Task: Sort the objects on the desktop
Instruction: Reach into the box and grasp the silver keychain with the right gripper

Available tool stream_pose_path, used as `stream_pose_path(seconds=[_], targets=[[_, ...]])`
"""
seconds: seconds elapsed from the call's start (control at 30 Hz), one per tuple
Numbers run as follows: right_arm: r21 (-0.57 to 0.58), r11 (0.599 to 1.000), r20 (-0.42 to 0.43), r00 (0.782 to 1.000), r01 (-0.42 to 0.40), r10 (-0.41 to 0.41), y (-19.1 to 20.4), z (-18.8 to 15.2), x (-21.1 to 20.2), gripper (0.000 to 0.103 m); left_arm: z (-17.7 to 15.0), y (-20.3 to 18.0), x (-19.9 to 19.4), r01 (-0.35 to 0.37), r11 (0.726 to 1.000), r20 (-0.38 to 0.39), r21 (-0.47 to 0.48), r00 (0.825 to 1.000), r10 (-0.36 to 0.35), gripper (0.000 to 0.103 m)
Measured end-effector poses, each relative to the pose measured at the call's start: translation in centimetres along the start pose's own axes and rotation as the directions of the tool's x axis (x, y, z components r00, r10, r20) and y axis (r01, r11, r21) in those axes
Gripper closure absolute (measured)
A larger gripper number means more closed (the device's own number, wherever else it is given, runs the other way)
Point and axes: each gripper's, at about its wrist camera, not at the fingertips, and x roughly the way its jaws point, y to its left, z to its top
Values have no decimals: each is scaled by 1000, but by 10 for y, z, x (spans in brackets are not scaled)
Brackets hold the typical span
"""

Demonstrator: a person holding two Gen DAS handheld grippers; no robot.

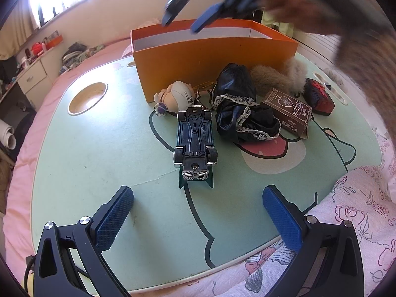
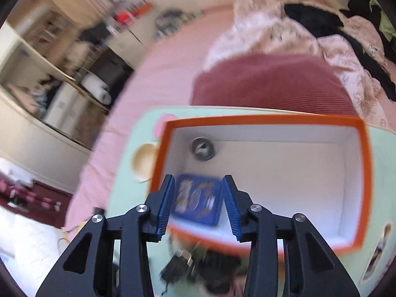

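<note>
My left gripper (image 1: 198,195) is open and empty, low over the green table (image 1: 99,153), just short of an upside-down blue toy car (image 1: 195,138). Beyond the car lie a small figurine keychain (image 1: 177,96), a black lace-trimmed cloth (image 1: 243,109), a brown card box (image 1: 288,110), a fluffy tail (image 1: 279,76) and a red and black item (image 1: 319,96). Behind them stands the orange box (image 1: 212,57). My right gripper (image 2: 198,205) is open and empty above the orange box (image 2: 366,173), and shows blurred in the left wrist view (image 1: 183,22). Inside the box lie a blue card pack (image 2: 198,200) and a round metal item (image 2: 203,147).
A round cup hole (image 1: 87,97) sits in the table's left part. The table rests on a pink bed (image 1: 22,173). A floral quilt (image 1: 358,222) lies at the near right edge. Shelves and drawers (image 1: 32,74) stand to the left.
</note>
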Motion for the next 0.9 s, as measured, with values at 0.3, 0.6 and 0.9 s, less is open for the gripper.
stream_pose_path(seconds=[0.3, 0.6, 0.9], targets=[[86, 995, -70, 997, 45, -39, 0, 26, 59, 62, 0, 1, 0, 4, 1000, 8, 1, 1000, -4, 0], [76, 996, -55, 998, 39, -35, -6, 30, 49, 100, 0, 0, 0, 5, 1000, 11, 2, 1000, -5, 0], [-74, 997, 153, 988, 0, 11, -13, -10, -71, 101, 0, 0, 1, 6, 1000, 11, 1, 1000, -6, 0]])
